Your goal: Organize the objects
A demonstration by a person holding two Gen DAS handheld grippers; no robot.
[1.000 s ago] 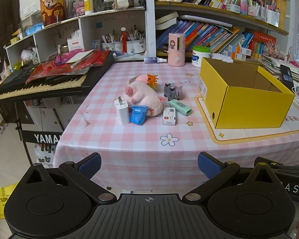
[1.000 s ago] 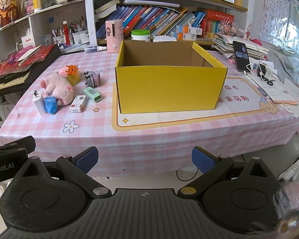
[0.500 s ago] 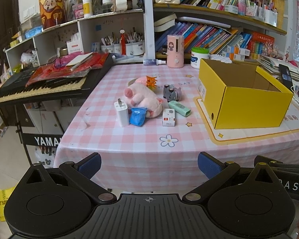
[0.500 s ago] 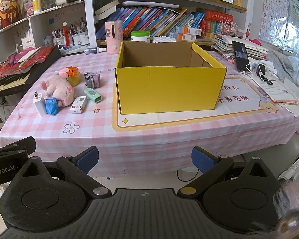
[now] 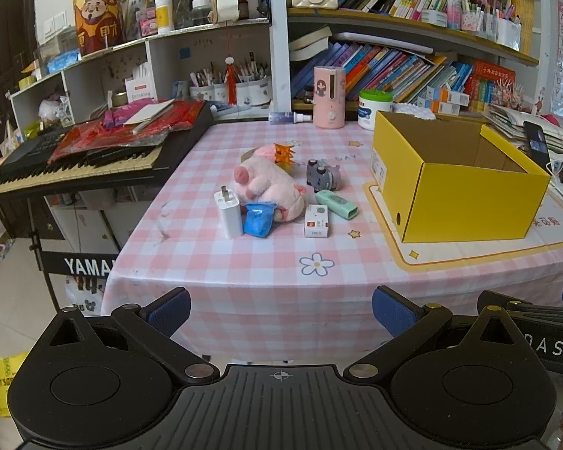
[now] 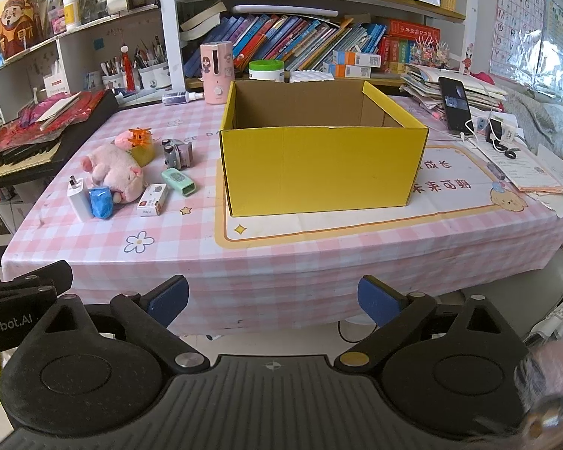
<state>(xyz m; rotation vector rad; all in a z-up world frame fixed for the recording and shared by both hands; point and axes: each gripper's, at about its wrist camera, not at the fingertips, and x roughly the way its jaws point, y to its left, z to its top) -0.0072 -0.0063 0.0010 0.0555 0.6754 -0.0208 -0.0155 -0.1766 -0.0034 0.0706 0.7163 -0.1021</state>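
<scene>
Both the left gripper [image 5: 279, 305] & right gripper [image 6: 273, 296] hang spread wide w/ nothing held, short of the table; plush pig [image 5: 268, 187] sits mid-cluster left of the yellow box [image 6: 319, 172], prob. light & squashy, so pinch its fat body.

I see the right tool [image 6: 273, 298] spread wide, short of the counter [image 6: 319, 251]; yellow box [image 6: 321, 172] centred, plush pig [image 6: 114, 172] left.
</scene>
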